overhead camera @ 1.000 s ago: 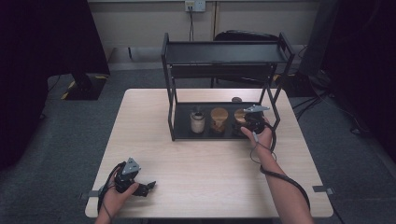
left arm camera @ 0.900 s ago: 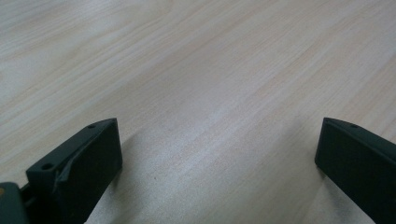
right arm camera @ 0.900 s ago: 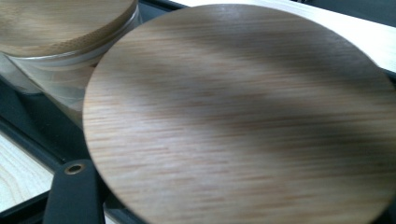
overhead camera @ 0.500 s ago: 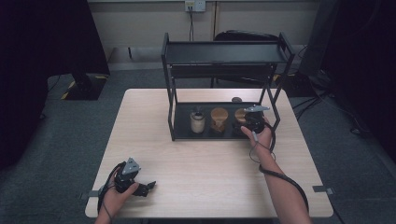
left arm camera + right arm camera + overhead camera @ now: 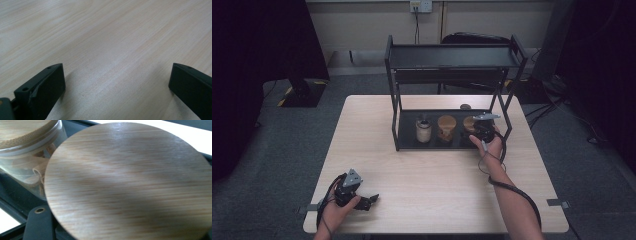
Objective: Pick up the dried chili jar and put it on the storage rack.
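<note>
A glass jar with a round wooden lid (image 5: pixel 130 182) stands at the right end of the black rack's lower shelf (image 5: pixel 409 142). My right gripper (image 5: pixel 475 128) is shut on this jar (image 5: pixel 469 123), and one black finger (image 5: pixel 40 225) shows under the lid's edge. A second wooden-lidded jar (image 5: pixel 25 150) holding tan sticks stands close beside it, in the middle of the shelf (image 5: pixel 446 127). A pale jar (image 5: pixel 423 131) stands further left. My left gripper (image 5: pixel 370 201) rests near the table's front left corner, its jaws (image 5: pixel 116 82) wide open over bare wood.
The black two-level rack (image 5: pixel 452 55) stands at the back of the light wooden table (image 5: pixel 432 175). A small dark round thing (image 5: pixel 466 106) lies behind the rack. A dark chair (image 5: pixel 472 39) stands behind the table.
</note>
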Demonstrator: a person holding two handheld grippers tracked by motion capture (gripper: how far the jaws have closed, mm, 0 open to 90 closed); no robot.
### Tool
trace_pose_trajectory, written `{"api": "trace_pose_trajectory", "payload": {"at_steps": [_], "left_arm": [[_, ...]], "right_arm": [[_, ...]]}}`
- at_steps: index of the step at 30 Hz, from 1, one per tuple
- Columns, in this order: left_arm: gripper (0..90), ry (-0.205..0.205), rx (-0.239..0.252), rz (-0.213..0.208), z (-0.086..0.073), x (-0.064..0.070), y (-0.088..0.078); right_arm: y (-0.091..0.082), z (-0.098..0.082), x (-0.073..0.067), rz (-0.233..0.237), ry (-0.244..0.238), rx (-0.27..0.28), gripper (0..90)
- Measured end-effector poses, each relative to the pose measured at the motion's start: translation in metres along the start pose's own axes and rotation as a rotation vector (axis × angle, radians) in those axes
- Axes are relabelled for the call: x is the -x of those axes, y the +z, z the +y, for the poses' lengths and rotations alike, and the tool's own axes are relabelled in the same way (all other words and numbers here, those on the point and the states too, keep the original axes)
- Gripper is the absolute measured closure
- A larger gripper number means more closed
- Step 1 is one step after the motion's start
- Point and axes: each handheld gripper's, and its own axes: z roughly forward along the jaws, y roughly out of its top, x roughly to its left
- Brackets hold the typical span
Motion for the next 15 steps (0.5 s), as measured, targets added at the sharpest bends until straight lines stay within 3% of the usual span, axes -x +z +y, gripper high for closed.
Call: {"api": "trace_pose_trajectory", "payload": {"at_steps": [15], "left_arm": [[0.1, 0.0, 0.0, 0.0, 0.0, 0.0, 0.0]], "right_arm": [[0.0027, 0.0002, 0.0016, -0.002, -0.002, 0.004, 24.8]]}}
